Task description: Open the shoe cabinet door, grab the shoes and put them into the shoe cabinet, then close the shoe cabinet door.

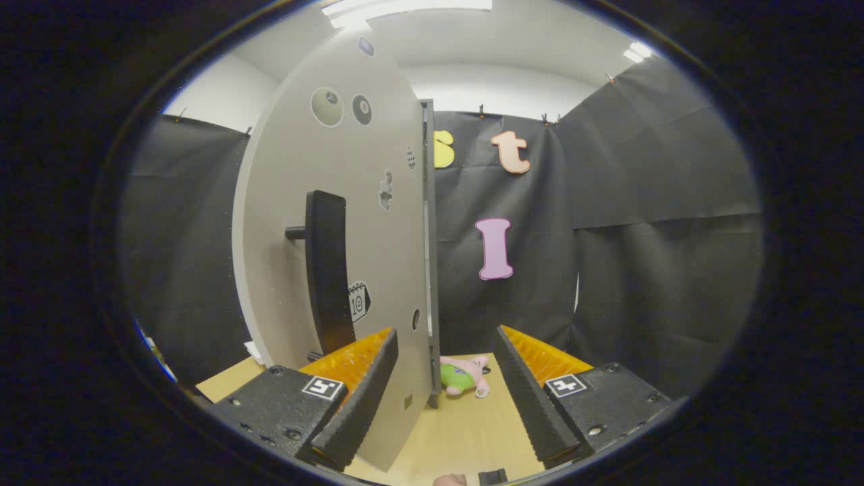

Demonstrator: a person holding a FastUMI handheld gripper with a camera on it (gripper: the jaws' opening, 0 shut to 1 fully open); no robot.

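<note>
The door [337,223] stands swung open, edge-on between the fingers of the hand-held gripper [445,398], which is spread and grasps nothing. Judged stage: opening done; shoes and closing remain. The door is a flat, matte panel with stickers and a slim bar handle [327,270]. A soft plush toy [464,374] lies on the wood-grain surface [466,432] beyond.

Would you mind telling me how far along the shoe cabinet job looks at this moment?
Done: little that I can confirm. The cabinet door stands edge-on, its free edge between the fingers, so it looks swung open. In hand: the gripper is open around that edge, with the black handle just beyond one finger. Left: I see no shoes, only a pink plush toy on the wooden surface; loading and closing remain.
</note>
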